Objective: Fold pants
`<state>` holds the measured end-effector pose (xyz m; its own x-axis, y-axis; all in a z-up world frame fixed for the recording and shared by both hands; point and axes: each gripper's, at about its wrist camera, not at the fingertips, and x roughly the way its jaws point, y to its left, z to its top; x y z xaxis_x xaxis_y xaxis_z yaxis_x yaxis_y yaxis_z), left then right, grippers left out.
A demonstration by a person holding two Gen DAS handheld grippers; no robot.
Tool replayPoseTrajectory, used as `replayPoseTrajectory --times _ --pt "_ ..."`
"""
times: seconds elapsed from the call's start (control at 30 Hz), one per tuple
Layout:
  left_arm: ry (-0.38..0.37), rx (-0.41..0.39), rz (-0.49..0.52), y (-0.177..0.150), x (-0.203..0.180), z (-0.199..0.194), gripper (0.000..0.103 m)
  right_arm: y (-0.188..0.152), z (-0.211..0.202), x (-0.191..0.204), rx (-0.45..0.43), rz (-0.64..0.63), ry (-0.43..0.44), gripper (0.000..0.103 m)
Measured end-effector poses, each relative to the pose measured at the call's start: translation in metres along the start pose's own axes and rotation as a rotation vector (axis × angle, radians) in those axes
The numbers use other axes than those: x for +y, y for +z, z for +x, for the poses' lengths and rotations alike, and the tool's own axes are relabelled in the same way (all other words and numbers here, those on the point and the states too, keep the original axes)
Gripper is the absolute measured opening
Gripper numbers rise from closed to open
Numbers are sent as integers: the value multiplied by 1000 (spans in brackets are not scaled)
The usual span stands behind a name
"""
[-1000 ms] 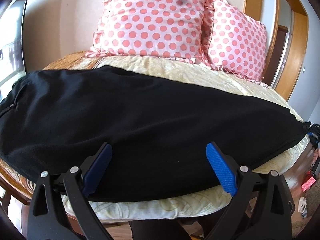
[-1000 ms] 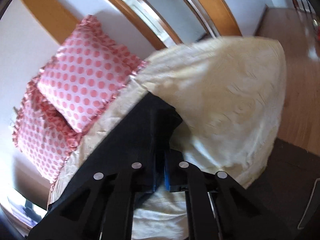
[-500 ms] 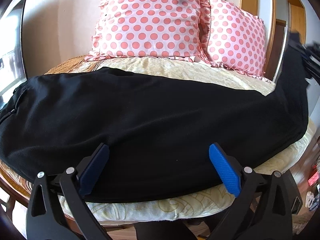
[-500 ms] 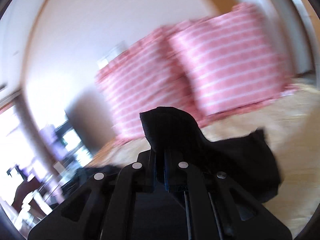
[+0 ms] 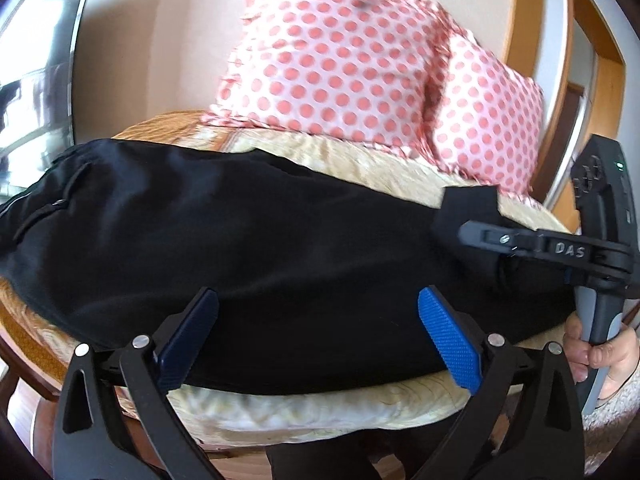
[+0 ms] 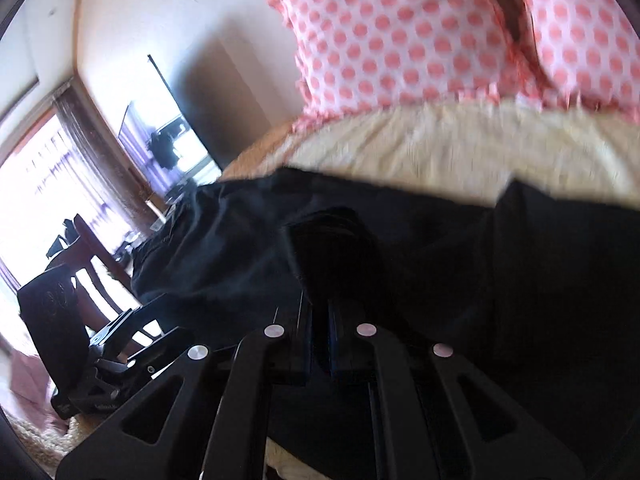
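Observation:
Black pants (image 5: 240, 248) lie lengthwise across a cream cushioned seat (image 5: 320, 408), waist at the left. My left gripper (image 5: 320, 336) is open and empty over the pants' near edge at mid-length. My right gripper (image 5: 464, 232) is shut on the hem end of the pants (image 5: 468, 204), held over the right part of the garment. In the right wrist view the shut gripper (image 6: 320, 336) pinches a black fold (image 6: 332, 240), with the rest of the pants (image 6: 520, 280) below.
Two pink polka-dot pillows (image 5: 340, 64) lean against the wall behind the seat, also in the right wrist view (image 6: 420, 40). A wooden door frame (image 5: 520, 32) stands at the right. A television (image 6: 168, 144) and a dark wooden chair (image 6: 92, 272) are at the left.
My right gripper has lifted the pants' hem off the right end of the seat and carried it leftward over the garment. The left gripper stayed open in place.

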<state>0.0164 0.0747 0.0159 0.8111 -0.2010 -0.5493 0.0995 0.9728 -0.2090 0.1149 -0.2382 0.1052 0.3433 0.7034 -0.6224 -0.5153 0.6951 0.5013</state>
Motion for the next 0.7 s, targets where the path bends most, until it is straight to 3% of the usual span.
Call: replayPoseTrajectory --times 0.17,0.3,0.33,0.4,0.5,0.6,0.7 --pt "21 -58 -65 7 18 -17 100 12 10 42 -9 -125 87 6" --pt "44 -62 -85 7 29 -21 100 -15 43 72 151 -269 73 7" --pt "49 -61 -87 7 31 -21 100 -26 50 75 205 -307 48 10" --pt "47 -61 -86 7 33 -22 100 -39 48 79 248 -346 46 33" --pt "48 -71 -81 6 34 -24 100 -47 19 77 233 -344 109 60" --pt "44 -87 -84 7 34 -25 100 -37 -14 60 161 -269 119 60" --pt "32 -90 -89 8 34 -25 100 -18 -36 26 62 -121 59 59"
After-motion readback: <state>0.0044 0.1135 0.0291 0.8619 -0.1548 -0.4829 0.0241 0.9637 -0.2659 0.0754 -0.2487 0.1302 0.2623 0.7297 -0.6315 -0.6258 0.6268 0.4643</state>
